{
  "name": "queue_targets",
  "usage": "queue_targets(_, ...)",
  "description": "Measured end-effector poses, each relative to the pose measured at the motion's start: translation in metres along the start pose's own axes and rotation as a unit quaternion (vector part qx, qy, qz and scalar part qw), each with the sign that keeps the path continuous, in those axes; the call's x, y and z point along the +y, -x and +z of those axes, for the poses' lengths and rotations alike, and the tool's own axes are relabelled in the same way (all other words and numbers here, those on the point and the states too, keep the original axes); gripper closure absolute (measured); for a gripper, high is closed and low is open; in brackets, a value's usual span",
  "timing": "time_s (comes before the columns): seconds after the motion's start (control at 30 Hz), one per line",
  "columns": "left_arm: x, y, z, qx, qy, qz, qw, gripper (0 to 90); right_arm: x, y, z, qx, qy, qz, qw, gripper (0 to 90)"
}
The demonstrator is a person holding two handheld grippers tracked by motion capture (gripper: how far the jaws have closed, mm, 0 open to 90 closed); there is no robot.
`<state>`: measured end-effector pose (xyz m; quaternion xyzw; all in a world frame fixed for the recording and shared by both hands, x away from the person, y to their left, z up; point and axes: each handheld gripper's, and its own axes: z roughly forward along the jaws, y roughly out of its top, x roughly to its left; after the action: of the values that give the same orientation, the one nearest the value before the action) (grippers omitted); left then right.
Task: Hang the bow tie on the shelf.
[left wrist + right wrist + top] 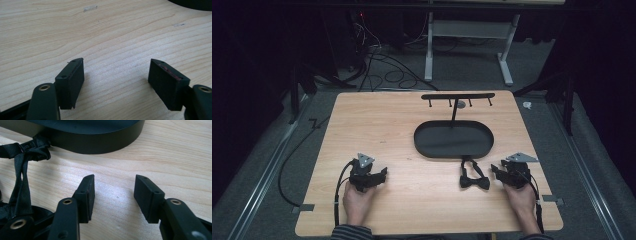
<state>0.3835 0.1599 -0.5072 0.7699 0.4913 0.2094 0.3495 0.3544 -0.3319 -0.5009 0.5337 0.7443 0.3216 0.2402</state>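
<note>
Down on the pale wooden tabletop (402,135), both hands low at the near edge. Left hand (357,200) wrapped around the left gripper (384,172), parked on the near-left part of the board, grey three-cornered plate on top, black cable looping back toward the person. Along its own view, left gripper (116,75) with jaws spread wide, nothing between them but bare wood grain; one black pad (77,77) at left, the other well apart at right. A scrap of clear tape (90,8) stuck to the wood farther ahead.

Over on the near-right, right hand (522,200) holding the right gripper (496,172), jaws parted too, wood showing in the gap of the right gripper (113,192). Gripping nothing.

Black fabric bow tie (474,180) flat on the table, just beside the right gripper on its inner side, strap running up to the near rim of the black oval tray (432,147). Same bow tie (21,182) at the left of the right gripper view, strap bunched against the tray wall (100,143). Whether strap and tray touch: looks so, not certain.

Behind the tray, a black T-shaped stand with small hooks along its bar (457,96), upright. Beyond the table, grey carpet, cables, white table legs (429,50).
</note>
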Motion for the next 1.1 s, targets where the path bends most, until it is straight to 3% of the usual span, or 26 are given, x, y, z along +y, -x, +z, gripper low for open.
queue_targets(0.3,0.0,0.0,0.0,0.0,0.0,0.0,1.0,29.4,0.0,0.0,-0.003,0.002,-0.002,0.001,1.0,56.6)
queue_targets(1.1,0.0,0.0,0.0,0.001,0.0,0.002,1.0,29.3,0.009,-0.013,-0.023,0.044,0.03,-0.005,0.9986,60.2)
